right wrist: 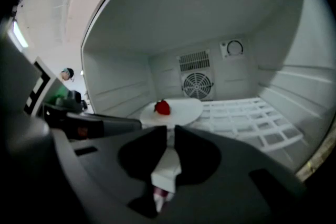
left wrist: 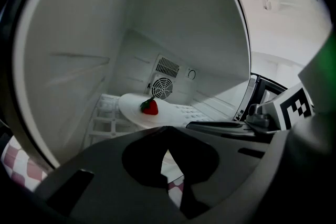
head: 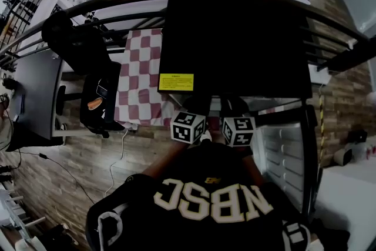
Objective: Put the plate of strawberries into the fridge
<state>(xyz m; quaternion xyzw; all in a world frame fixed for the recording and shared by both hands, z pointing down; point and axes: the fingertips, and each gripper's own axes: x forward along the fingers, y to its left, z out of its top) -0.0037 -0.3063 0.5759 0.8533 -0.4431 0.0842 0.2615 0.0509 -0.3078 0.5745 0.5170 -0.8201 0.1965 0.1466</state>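
Note:
A white plate (right wrist: 176, 111) carrying one red strawberry (right wrist: 162, 107) lies at the front left of the white wire shelf (right wrist: 247, 120) inside the open fridge. The left gripper view shows the same plate (left wrist: 134, 106) and strawberry (left wrist: 150, 107). My left gripper (left wrist: 167, 134) is shut and empty, its tips just short of the plate's near rim. My right gripper (right wrist: 170, 131) shows a narrow slit between its jaws, with the tips at the plate's near edge and nothing seen pinched. From above, only the two marker cubes (head: 189, 126) (head: 238, 130) show below the black fridge top (head: 235, 38).
The fridge door (head: 282, 161) hangs open to the right, its white racks showing. A round fan grille (right wrist: 197, 85) sits on the back wall. Left of the fridge are a red-and-white checked cloth (head: 138, 79) and a black chair (head: 97, 97). A railing (head: 117, 0) curves behind.

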